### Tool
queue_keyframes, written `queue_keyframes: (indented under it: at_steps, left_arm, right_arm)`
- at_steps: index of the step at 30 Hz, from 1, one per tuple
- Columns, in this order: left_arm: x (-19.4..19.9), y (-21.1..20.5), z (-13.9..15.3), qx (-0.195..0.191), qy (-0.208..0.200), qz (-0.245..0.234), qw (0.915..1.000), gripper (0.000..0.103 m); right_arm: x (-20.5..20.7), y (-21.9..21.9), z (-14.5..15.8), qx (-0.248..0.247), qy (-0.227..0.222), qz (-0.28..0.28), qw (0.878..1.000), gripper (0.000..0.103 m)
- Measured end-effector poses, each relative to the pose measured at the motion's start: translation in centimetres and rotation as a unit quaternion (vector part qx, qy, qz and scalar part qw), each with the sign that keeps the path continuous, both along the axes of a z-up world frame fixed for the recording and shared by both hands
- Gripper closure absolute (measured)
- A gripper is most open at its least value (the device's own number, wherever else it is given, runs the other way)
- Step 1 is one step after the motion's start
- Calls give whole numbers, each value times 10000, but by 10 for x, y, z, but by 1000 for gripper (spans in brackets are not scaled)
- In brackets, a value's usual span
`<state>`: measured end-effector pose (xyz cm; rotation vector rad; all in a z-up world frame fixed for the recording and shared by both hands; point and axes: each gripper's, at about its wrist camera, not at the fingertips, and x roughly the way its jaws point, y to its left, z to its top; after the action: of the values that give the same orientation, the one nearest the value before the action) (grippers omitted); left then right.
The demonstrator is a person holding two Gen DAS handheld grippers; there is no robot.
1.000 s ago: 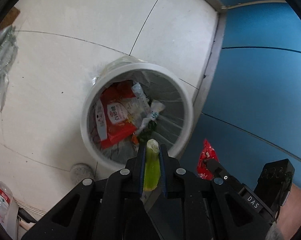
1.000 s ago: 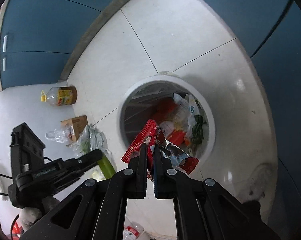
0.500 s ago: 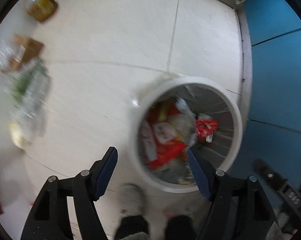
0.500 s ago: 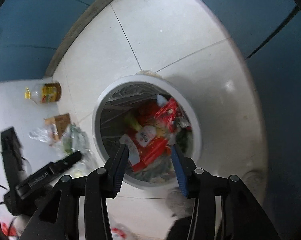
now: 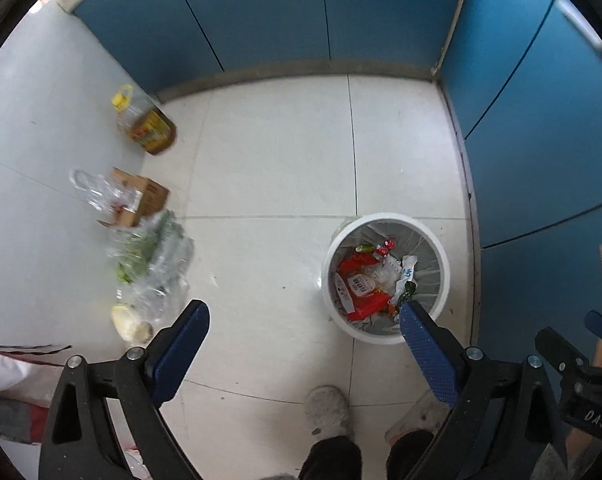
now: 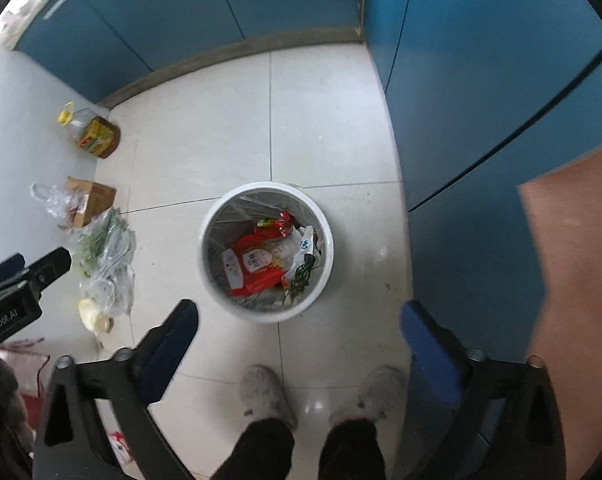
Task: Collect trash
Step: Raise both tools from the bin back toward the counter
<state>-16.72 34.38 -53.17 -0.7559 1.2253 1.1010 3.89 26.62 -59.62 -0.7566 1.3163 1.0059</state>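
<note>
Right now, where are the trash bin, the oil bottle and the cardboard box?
trash bin (image 6: pixel 328 240), right wrist view, white rim on the right side.
oil bottle (image 5: pixel 151 130), left wrist view, yellow label.
cardboard box (image 6: pixel 99 199), right wrist view, its brown side.

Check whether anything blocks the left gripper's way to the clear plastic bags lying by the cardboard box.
Nothing visible does. The left gripper hangs open and empty above bare floor tiles; the plastic bags lie beyond its left jaw, uncovered from above. The cardboard box sits behind them, the trash bin off right.
</note>
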Motion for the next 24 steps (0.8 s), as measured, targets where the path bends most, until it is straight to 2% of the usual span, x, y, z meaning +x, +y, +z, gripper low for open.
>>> queue_keyframes:
  at_steps: [3, 8, 13, 20, 24]
  left_arm:
    - [-8, -17, 43, 99, -112, -6, 9999, 0]
    - [-18, -48, 115, 169, -365, -8, 9992, 0]
    - [-24, -77, 171, 244, -477, -24, 9986, 0]
    - [-28, -107, 246, 480, -436, 57, 9979, 0]
    - [-10, -115, 277, 814, -289, -77, 9962, 0]
  right_arm:
    - [-15, -14, 51, 135, -203, 132, 9996, 0]
    - [-33, -42, 134, 385, -274, 258, 9986, 0]
    - [-43, -71, 216, 644, -266, 300, 9971, 0]
    - [-41, -109, 294, 1001, 129, 123, 9948, 0]
    - [-8, -138, 330, 1316, 427, -417, 9895, 0]
